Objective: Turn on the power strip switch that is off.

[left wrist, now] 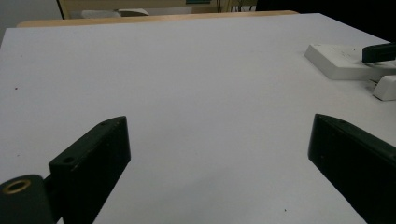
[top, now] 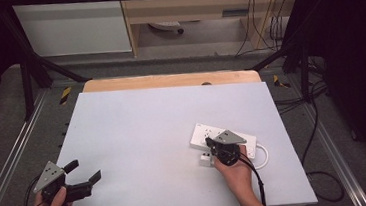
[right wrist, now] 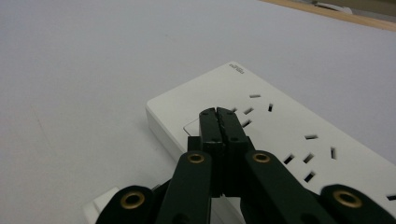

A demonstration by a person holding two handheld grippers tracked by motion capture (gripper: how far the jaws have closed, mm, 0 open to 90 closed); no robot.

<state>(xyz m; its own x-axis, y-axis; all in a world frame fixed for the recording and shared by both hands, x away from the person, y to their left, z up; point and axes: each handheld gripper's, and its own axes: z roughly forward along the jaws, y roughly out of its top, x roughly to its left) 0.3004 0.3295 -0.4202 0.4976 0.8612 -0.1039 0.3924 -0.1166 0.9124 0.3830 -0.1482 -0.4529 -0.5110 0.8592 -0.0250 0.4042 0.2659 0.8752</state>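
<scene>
Right gripper (right wrist: 225, 114) jaws are pressed flat together, nothing between them, tips resting on or just over the near end of the white power strip (right wrist: 280, 135). They sit right by a square panel at that end, likely the switch; I can't tell whether the tips are actually pressing on it. From the high view the same gripper (top: 223, 147) is over the strip (top: 201, 134), which lies on the right half of the white table (top: 139, 137), cord (top: 263, 156) looping off to the right.

A small white plug block (top: 205, 159) lies on the table just beside the strip's near edge, close to the right hand (top: 234, 171). Sockets I can see on the strip are empty.

Left gripper (top: 80, 180) is held at the table's near-left corner, jaws spread wide, nothing in them, well away from the strip. Its own view shows both jaws apart over bare table, strip (left wrist: 341, 63) far off to the right.

My read: work is at the strip's switch end. If the goal is toggling it, contact is about made, and the lift-off is left. Plug block is not in a socket, so any plugging is not yet done. Left side looks idle.
</scene>
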